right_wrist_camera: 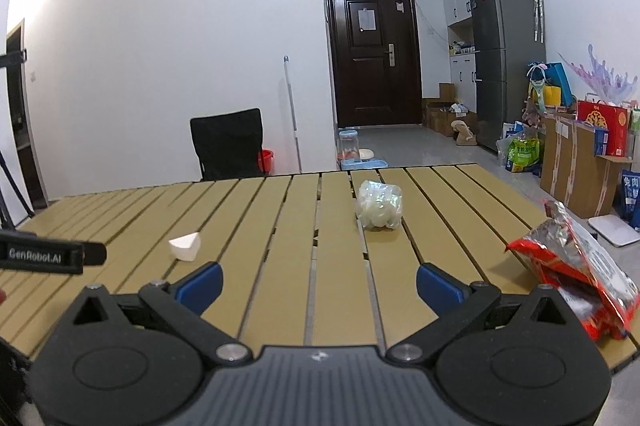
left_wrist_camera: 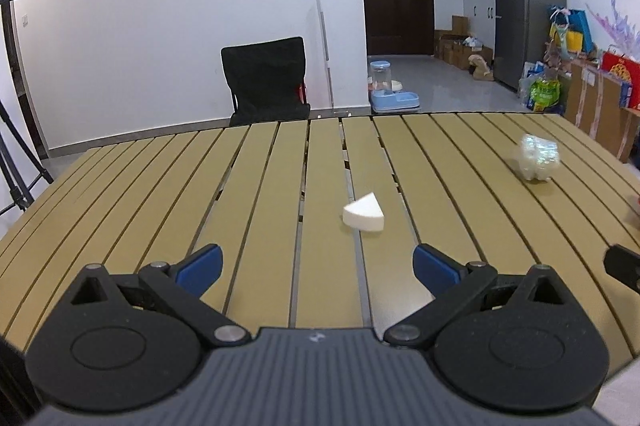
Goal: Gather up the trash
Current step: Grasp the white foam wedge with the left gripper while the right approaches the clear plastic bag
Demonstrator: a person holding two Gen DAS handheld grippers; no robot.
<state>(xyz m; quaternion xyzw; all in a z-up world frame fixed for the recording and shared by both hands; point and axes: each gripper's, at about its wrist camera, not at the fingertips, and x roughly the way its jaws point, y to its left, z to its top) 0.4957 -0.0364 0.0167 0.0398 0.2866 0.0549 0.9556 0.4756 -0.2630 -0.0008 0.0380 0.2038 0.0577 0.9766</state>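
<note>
Your left tongs [left_wrist_camera: 316, 266] stand wide apart over the slatted yellow-brown bench [left_wrist_camera: 160, 186] and hold nothing; the blue pads [left_wrist_camera: 202, 266] are well separated. Just ahead of them, a little to the right, lies the white wedge-shaped foam piece [left_wrist_camera: 364, 216], flat on the slats; further to the right sits the crumpled clear plastic wrap ball [left_wrist_camera: 538, 158], near the far edge of the bench.

Your right tongs [right_wrist_camera: 318, 284] are also wide and empty; the plastic ball [right_wrist_camera: 379, 205] is ahead of them (slightly to the right), and the white wedge [right_wrist_camera: 186, 246] is to the left. The torn red and silver snack bag [right_wrist_camera: 576, 266] lies at the right edge of the bench, beside your right tongs; the black chair [right_wrist_camera: 228, 142] stands behind the bench.
</note>
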